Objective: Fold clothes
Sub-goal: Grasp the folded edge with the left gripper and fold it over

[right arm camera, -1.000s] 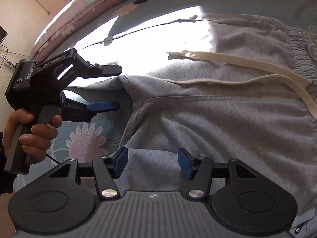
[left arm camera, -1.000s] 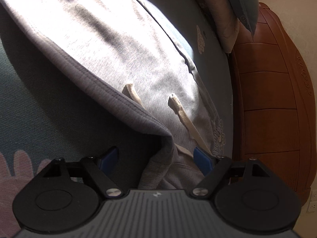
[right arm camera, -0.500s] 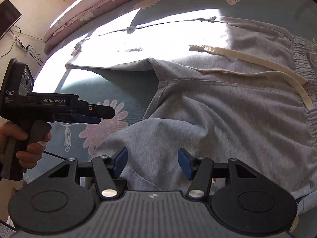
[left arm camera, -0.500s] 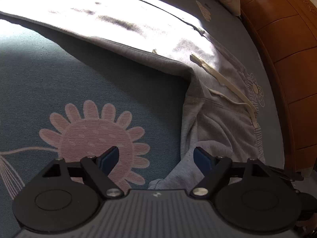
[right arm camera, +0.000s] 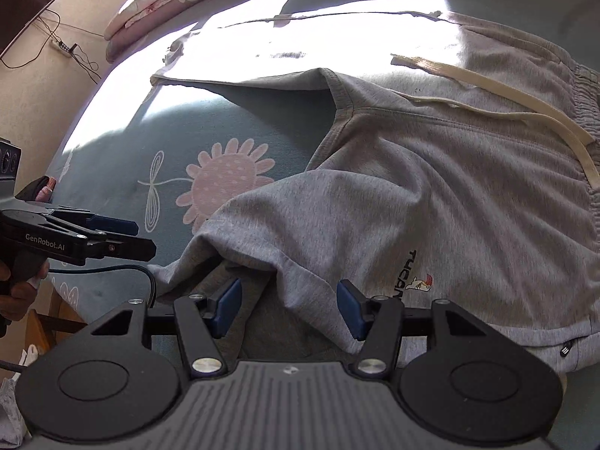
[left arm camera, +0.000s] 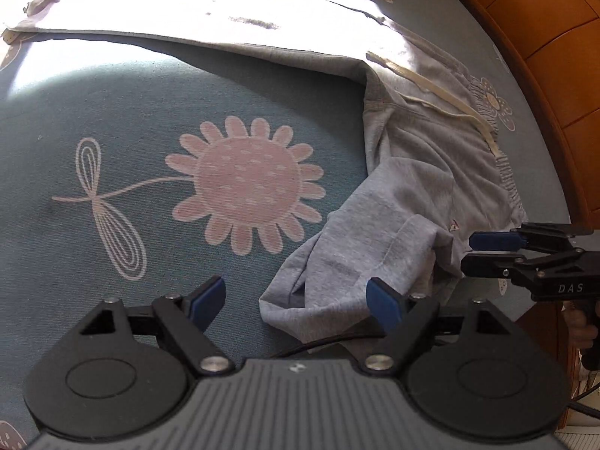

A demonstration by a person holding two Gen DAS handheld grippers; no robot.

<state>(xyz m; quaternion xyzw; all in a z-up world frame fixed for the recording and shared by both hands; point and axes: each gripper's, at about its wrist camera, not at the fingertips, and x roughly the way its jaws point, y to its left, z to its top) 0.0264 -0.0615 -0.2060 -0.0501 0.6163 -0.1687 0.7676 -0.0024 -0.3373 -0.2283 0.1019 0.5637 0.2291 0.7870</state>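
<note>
We are working on a bed point(left arm camera: 93, 120) covered in a blue-grey sheet with a pink flower print point(left arm camera: 245, 182), and the grey sweatpants point(right arm camera: 450, 195) lie across it from about 12 o'clock round to 4 o'clock in the left wrist view, one leg stretched away into the sun at the top, the other bunched towards us near the bed's edge. We judge the pants soft, fairly light and limp: thick knit that will sag and drag on the sheet rather than slide, so we would take hold at firm edges, the elastic waistband point(left arm camera: 506, 172) at 3 o'clock or the hem of the crumpled leg, not the loose middle. The pale drawstring point(right arm camera: 525, 93) may trail and catch in a fold. Our left gripper point(left arm camera: 296, 302) stands wide with nothing between its blue pads, hovering over the sheet just beside the leg end. Our right gripper point(right arm camera: 288, 305) stands partly open above a ridge of the crumpled leg; the cloth seems to pass beneath the pads rather than being pinched. The sunlit far leg is washed out, its cuff hard to read, and the near edge of the pants is hidden behind the gripper bodies.
</note>
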